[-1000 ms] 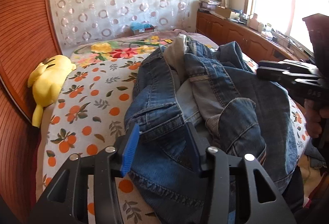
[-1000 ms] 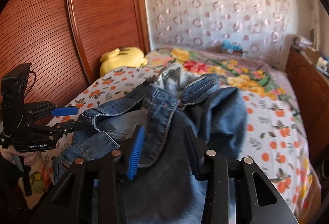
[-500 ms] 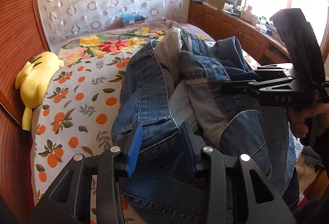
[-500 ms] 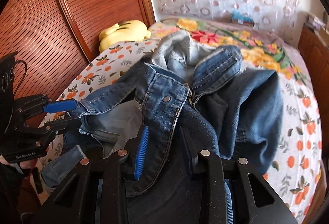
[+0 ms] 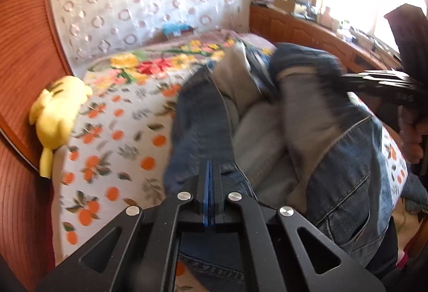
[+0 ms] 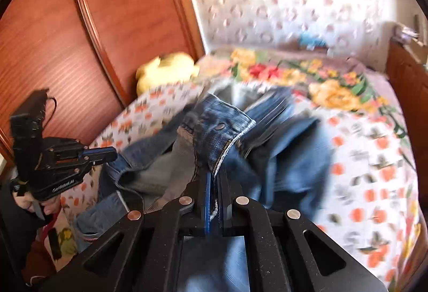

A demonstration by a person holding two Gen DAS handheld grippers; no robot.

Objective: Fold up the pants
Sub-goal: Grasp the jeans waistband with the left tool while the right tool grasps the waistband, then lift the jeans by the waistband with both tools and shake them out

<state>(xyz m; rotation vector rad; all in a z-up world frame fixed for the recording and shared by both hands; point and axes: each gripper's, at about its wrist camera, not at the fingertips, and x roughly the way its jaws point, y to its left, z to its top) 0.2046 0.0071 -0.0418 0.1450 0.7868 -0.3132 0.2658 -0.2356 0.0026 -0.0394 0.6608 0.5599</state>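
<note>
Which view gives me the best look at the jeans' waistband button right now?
The right wrist view: the button sits on the waistband of the jeans just above the right gripper, which is shut on that denim. The left wrist view shows only blurred jeans beyond the left gripper; no button can be made out.
</note>
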